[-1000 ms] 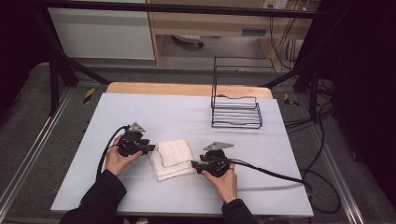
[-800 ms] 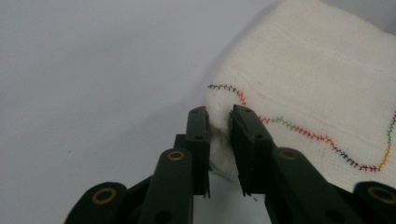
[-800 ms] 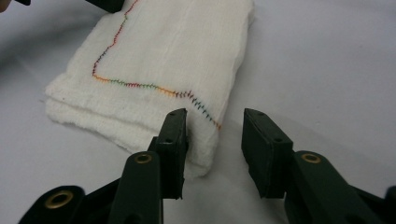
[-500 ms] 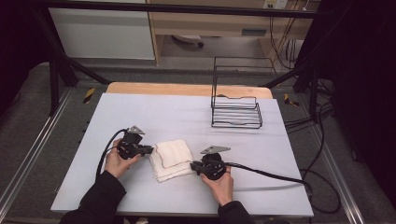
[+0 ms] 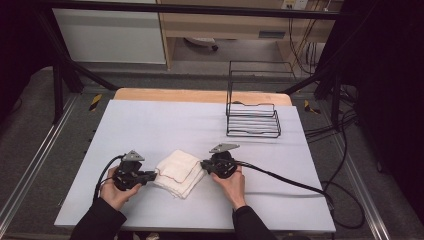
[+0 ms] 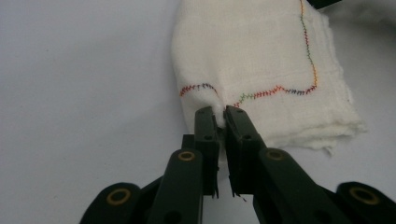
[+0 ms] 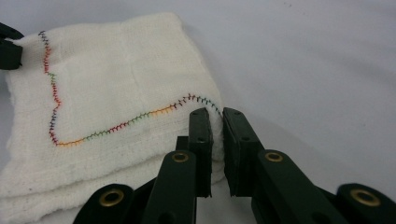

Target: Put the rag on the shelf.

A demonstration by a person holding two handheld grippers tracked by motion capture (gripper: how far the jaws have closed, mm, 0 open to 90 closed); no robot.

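Now both grippers are pinching the folded white cloth [image 5: 180, 172] at lower centre. Left gripper [image 5: 151, 175] is clamping its left edge w/ jaws just closed; right gripper [image 5: 204, 165] is clamping the right edge likewise.

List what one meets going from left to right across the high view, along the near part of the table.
Left gripper → folded white cloth → right gripper → black cable
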